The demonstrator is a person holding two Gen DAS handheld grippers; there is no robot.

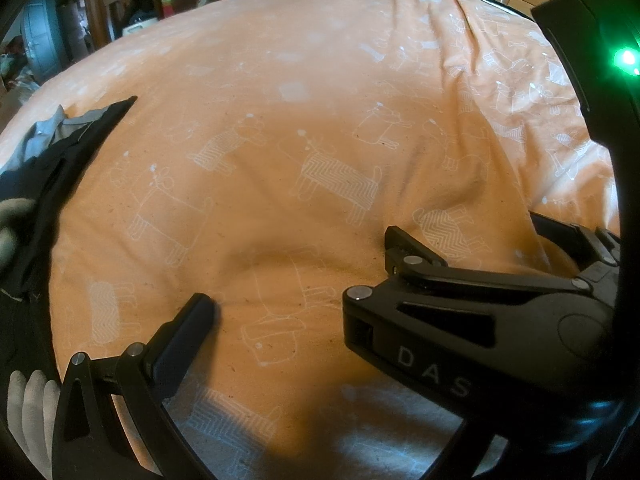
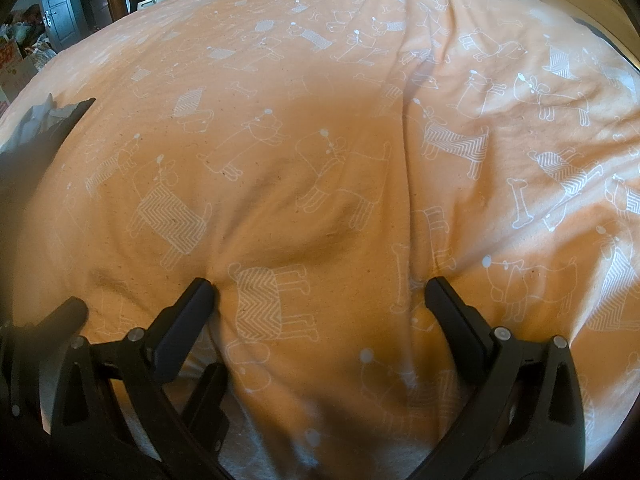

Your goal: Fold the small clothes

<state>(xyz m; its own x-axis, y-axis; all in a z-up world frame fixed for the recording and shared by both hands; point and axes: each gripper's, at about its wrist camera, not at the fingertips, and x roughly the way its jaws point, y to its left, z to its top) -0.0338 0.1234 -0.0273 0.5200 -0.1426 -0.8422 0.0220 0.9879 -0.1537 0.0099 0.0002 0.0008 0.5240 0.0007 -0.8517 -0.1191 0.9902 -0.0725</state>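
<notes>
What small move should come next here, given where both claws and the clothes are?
Probably swing the left claw left toward the dark clothes pile. Both claws are open and hold nothing; the right claw only hovers over the bare orange bedsheet. The only garments in view, dark with some grey fabric, lie at the far left edge, so one must be fetched before any folding.

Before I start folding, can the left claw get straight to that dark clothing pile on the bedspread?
Probably yes: the left claw is open and empty, and only bare orange bedspread lies between it and the dark clothing pile off to its left.
</notes>
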